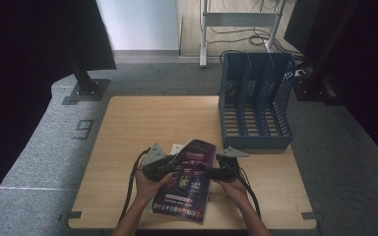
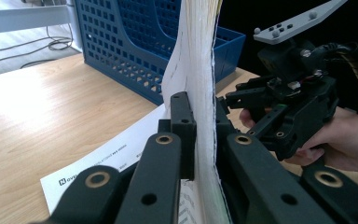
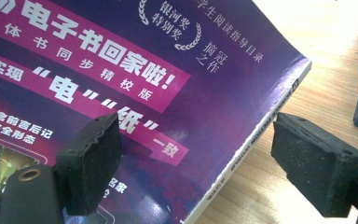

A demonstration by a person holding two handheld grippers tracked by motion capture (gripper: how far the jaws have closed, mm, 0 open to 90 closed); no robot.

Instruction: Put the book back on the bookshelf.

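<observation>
Your left gripper (image 1: 170, 164) is clamped on the page edge of the purple book (image 1: 189, 179), which sits at the near middle of the wooden table (image 1: 142, 123), tilted up off the surface on its left side. In the left gripper view both black jaws press flat against the white page block (image 2: 198, 93), which stands upright between them.

Your right gripper (image 1: 211, 172) sits at the book's 3 o'clock edge with its jaws spread apart. In the right gripper view one pad lies over the purple cover (image 3: 121, 93) and the other hangs past the spine (image 3: 256, 140) above bare wood; neither pad visibly presses the book.

Around you: the blue file rack (image 1: 256, 101) stands at about 1 o'clock from the book, near it but apart, its slots open toward you. A white printed sheet (image 1: 177, 147) lies flat under the book's 11 o'clock corner.

The high view gives the layout of rack, book and both hands. The left gripper view adds the sheet's printed text (image 2: 98, 168) and your right gripper (image 2: 254, 107) just beyond the pages, with the rack (image 2: 135, 46) behind. The right gripper view alone makes the cover's Chinese lettering readable.
</observation>
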